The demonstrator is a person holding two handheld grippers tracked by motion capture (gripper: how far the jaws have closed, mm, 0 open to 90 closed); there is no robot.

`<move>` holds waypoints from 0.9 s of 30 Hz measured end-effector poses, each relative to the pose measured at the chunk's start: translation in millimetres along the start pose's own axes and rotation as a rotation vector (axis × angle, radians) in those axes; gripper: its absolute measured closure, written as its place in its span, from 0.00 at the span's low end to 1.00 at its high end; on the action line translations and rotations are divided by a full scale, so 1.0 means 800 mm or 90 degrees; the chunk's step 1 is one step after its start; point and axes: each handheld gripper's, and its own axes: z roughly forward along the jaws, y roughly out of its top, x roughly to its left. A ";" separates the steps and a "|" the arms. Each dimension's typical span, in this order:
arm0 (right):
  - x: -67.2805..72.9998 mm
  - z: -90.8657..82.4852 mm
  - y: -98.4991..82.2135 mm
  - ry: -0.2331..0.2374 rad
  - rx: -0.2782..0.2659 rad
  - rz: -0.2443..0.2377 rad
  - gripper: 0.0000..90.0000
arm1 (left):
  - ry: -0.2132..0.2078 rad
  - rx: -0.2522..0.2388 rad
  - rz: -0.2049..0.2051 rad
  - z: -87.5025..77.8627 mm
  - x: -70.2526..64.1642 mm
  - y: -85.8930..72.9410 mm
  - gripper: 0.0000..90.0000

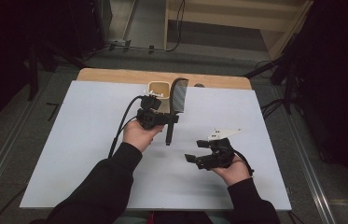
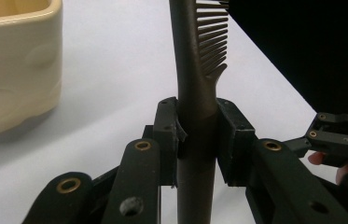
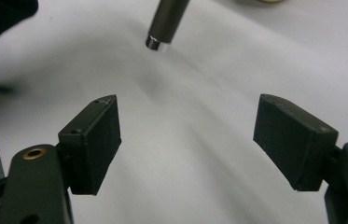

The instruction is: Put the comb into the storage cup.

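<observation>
Left gripper (image 2: 197, 140): jaws closed on the comb (image 2: 195, 84), pads flat against both sides of the handle just below the lowest teeth. The comb rises above the jaws with its teeth pointing to the right of the left gripper view, and its handle runs down past the pads and out below them. In the high view the left gripper (image 1: 162, 117) holds the comb (image 1: 178, 99) clear of the table (image 1: 69, 154), the toothed part lying beyond the jaws and the handle end hanging on the near side.

Cup (image 1: 159, 93): a cream, square-mouthed holder standing just beyond the left gripper and beside the comb's teeth; whether the two touch is hard to judge from above.

Right gripper (image 3: 185, 140): jaws wide apart and empty, pointed toward the comb's handle tip (image 3: 160, 42), which hangs ahead of them and well clear. In the high view the right gripper (image 1: 194, 158) rests low, near the person's side.

Step in hand, as a judgement: placing the comb in the cup. To do it well, keep the grip firm at the neck, bring the handle end over the mouth, lower it straight, and release only once the comb leans against a wall. The right gripper could steady the cup.
</observation>
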 end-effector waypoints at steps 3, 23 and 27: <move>-0.008 -0.008 -0.007 -0.002 0.006 -0.002 0.23 | -0.005 -0.003 -0.004 0.000 0.001 0.001 0.81; -0.023 -0.042 -0.040 -0.025 0.021 0.005 0.23 | -0.006 -0.017 0.001 -0.005 0.002 0.013 0.81; -0.023 -0.043 -0.043 -0.029 0.019 0.002 0.23 | -0.009 -0.018 0.000 -0.005 0.003 0.014 0.81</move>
